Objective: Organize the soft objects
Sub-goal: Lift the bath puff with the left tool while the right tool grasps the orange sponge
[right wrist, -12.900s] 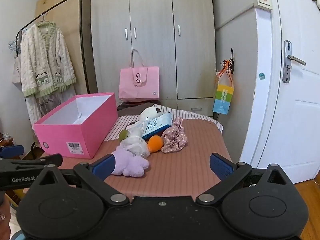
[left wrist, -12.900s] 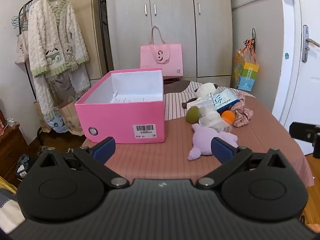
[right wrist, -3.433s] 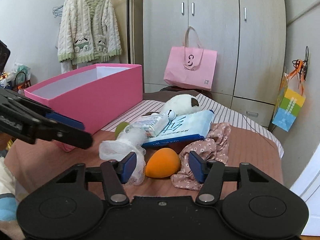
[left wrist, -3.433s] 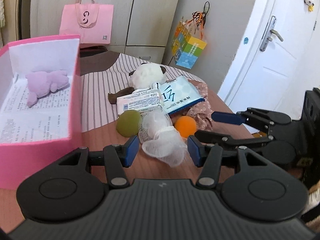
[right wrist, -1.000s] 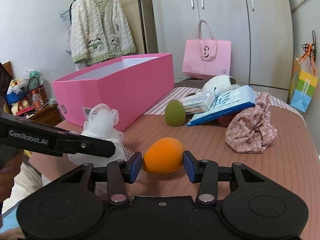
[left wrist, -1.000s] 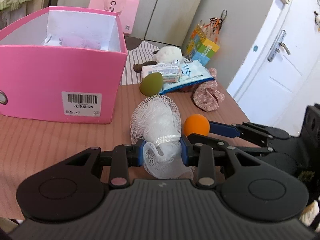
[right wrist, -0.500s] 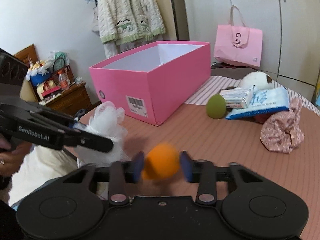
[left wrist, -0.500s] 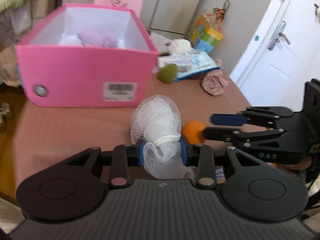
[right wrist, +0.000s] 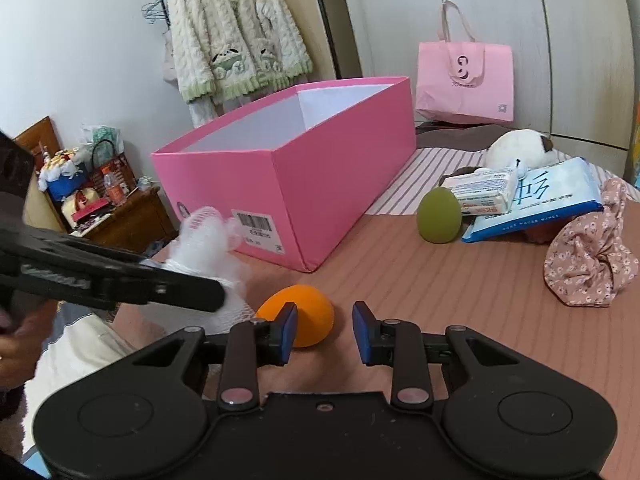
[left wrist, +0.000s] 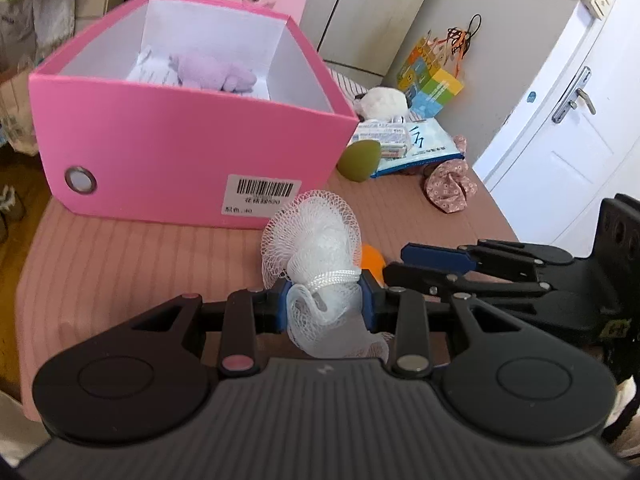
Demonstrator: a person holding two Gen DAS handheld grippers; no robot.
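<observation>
My left gripper [left wrist: 324,304] is shut on a white mesh bath pouf [left wrist: 316,240], held above the table in front of the pink box [left wrist: 192,152]. A purple plush [left wrist: 212,74] lies inside the box. My right gripper [right wrist: 325,332] is open and empty; the orange sponge [right wrist: 304,312] lies on the table just beyond its left finger. The sponge shows partly behind the pouf in the left wrist view [left wrist: 370,260]. The pouf [right wrist: 208,240] and pink box [right wrist: 320,172] also show in the right wrist view.
A green egg sponge [right wrist: 438,216], tissue packs [right wrist: 536,196], a white plush [right wrist: 520,148] and a floral scrunchie [right wrist: 588,256] lie on the brown tablecloth [right wrist: 440,280]. A pink bag [right wrist: 464,80] stands by the wardrobe. A door [left wrist: 568,120] is at the right.
The orange sponge has left my right gripper, whose jaws have opened; it now rests on the table. My left gripper has carried the pouf closer to the pink box.
</observation>
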